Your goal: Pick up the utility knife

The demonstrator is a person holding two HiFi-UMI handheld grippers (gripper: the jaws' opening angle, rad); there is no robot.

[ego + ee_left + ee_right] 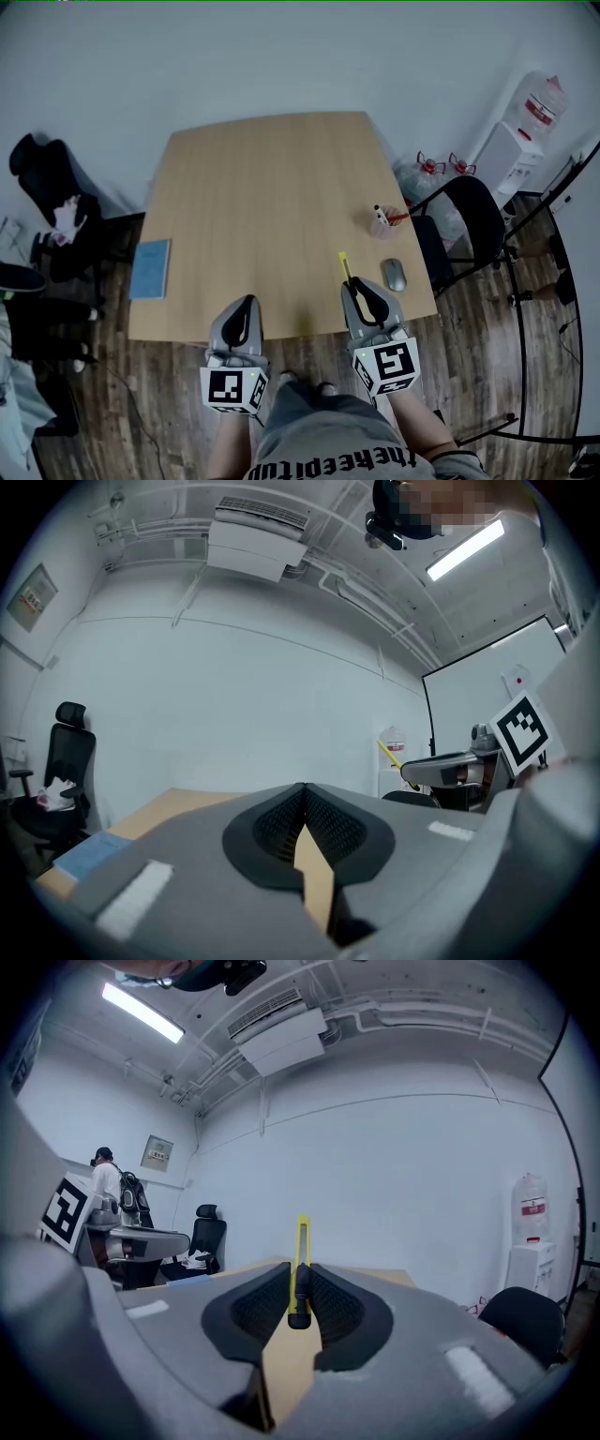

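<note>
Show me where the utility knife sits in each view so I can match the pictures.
Head view: utility knife lower right of centre, poking forward from the right gripper.
Left gripper view: right of centre, a thin yellow strip against the far wall.
Right gripper view: dead centre, upright, clamped between the jaws.
Shared landmark: the black office chair.

A light wooden table (262, 216) is carrying three items. A blue notebook (150, 268) is lying flat at its left edge. A grey computer mouse (395, 275) is sitting near the right front corner. A clear cup (382, 223) with pens in it is standing upright behind the mouse, not touching it.
</note>
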